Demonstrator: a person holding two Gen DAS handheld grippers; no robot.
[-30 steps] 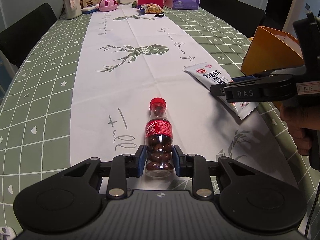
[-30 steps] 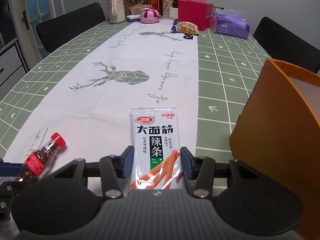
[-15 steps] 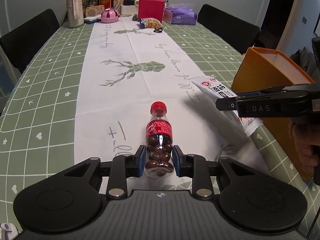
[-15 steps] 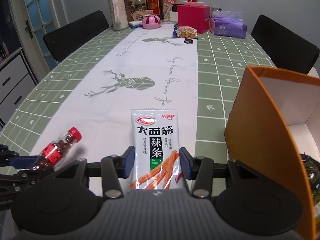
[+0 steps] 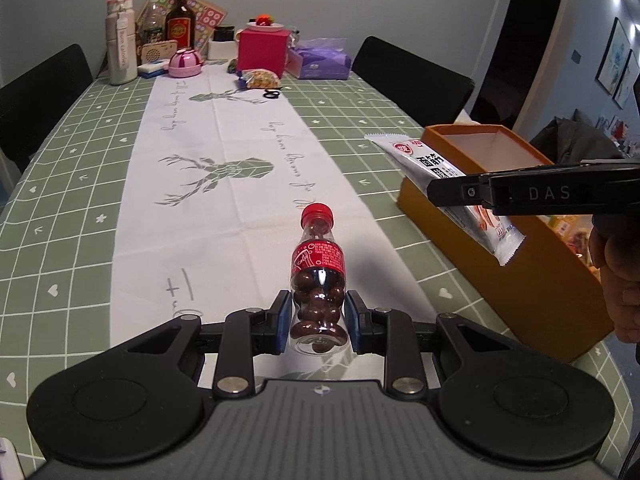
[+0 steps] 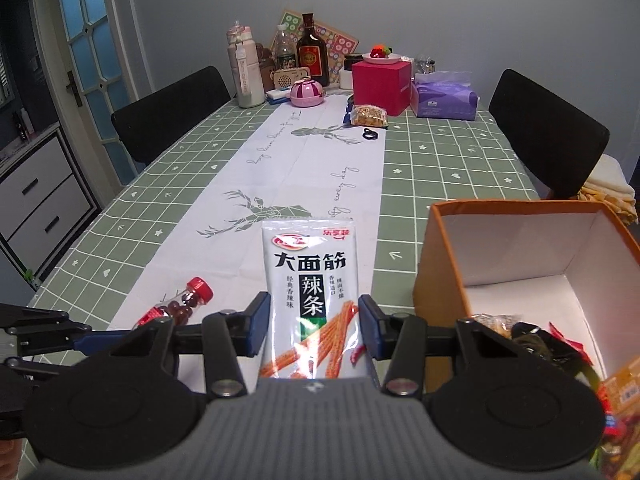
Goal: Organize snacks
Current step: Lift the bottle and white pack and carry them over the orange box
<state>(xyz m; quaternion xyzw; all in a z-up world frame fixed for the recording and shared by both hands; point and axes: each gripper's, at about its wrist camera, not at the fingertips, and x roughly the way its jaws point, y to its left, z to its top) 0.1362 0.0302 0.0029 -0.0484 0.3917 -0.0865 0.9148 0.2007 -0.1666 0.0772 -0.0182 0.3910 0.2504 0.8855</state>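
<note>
**Both grippers loaded, lifted above the table**

Left gripper point(image 5: 318, 322): blue pads clamped on the lower body of a small clear bottle point(image 5: 318, 276), red cap, red label, brown round sweets inside. Bottle points straight ahead from the jaws, cap end away, clear of the white runner point(image 5: 224, 216) below.

Right gripper point(image 6: 314, 326): closed on a white snack packet point(image 6: 311, 280) with black lettering and orange sticks printed on it. Pads press both long edges near the packet's lower end; most of it sticks out ahead of the fingers, flat face up. A person's hand point(image 5: 618, 276) holds this gripper, seen at the right of the left camera.

Orange box point(image 6: 436, 276), white inside, stands open just to the right of the right gripper, on the green checked tablecloth point(image 6: 440, 168). Wrapped snacks point(image 6: 532, 334) already lie in its near end.

Far ahead of both grippers, at the table's end: bottles, a pink box point(image 6: 380, 80), a purple tissue pack point(image 6: 444, 98). Black chairs on both sides.
</note>
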